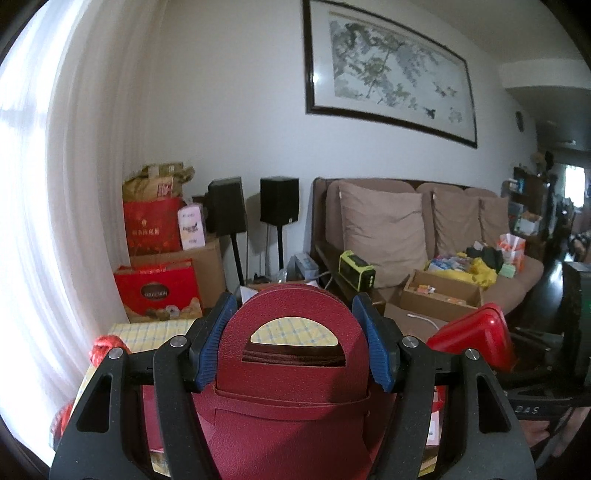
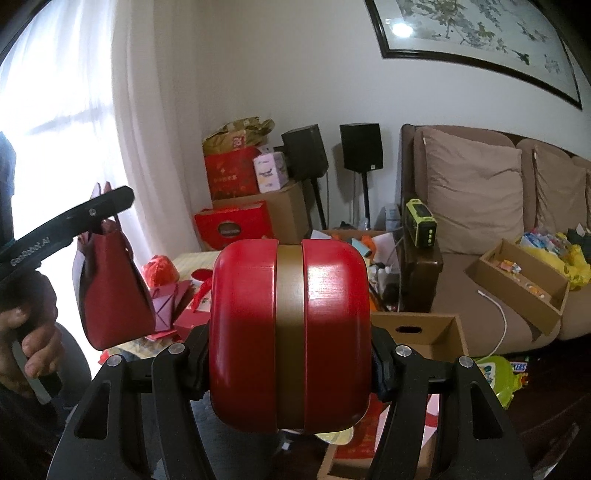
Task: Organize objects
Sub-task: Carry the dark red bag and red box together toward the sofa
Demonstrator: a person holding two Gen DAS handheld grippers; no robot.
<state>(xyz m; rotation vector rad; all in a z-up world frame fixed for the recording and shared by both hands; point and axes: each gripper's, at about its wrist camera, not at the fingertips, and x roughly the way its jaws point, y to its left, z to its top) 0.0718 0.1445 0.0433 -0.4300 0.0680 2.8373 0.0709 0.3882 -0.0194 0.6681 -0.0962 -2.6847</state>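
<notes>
A dark red leather-look gift bag (image 1: 291,369) is clamped by its handle in the left hand-held gripper (image 1: 293,341), left of the brown sofa (image 1: 424,229). A red round-cornered box with gold band (image 2: 290,339) is clamped in the right hand-held gripper (image 2: 290,363).

In the left wrist view the dark red leather bag (image 1: 291,369) runs off the bottom edge, and it hides most of the yellow checked box (image 1: 155,328) behind it; only a red corner of the round case (image 1: 476,336) shows at the right, the rest covered by the left claw (image 1: 293,343); in the right wrist view that case (image 2: 290,336) conceals the pads of the right claw (image 2: 290,365) and the floor beyond; the print on the stacked red gift boxes (image 2: 232,225) is too blurred to read; the framed painting (image 2: 476,33) is cut off by the top edge; the hand (image 2: 29,325) at the left is partly out of frame.
</notes>
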